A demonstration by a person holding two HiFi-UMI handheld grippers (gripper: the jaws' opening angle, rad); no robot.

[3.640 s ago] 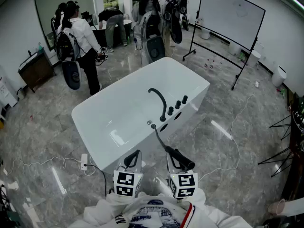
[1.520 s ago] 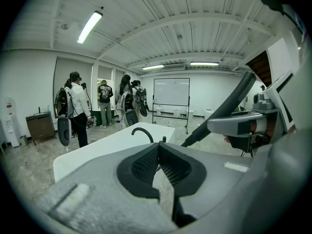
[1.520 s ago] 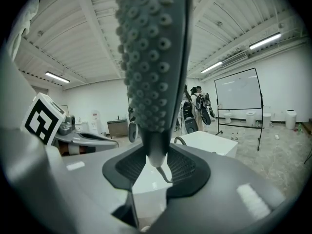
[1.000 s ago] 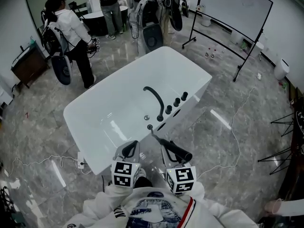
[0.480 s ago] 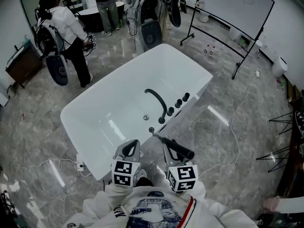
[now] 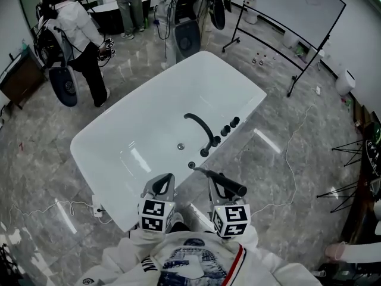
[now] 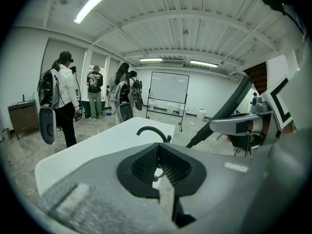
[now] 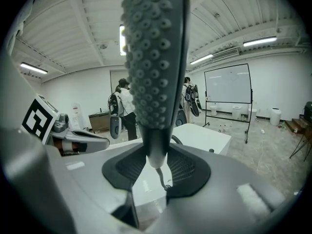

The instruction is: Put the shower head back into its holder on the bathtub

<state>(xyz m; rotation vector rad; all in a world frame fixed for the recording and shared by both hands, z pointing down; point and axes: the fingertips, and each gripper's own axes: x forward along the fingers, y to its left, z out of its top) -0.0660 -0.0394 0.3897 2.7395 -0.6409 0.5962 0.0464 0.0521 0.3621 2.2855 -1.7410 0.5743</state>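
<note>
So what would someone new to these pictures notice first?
The big glossy white bathtub fills the middle of the grey marble floor in the head view, with a curved black spout on its right rim. In the right gripper view, the dark grey shower head with its nubbed face looms upright, its handle clamped in the right tongs.

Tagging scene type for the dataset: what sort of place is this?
Probably a lab or test hall, not a home bathroom: a freestanding bathtub on open floor, a wheeled whiteboard, people wearing backpack rigs.
</note>
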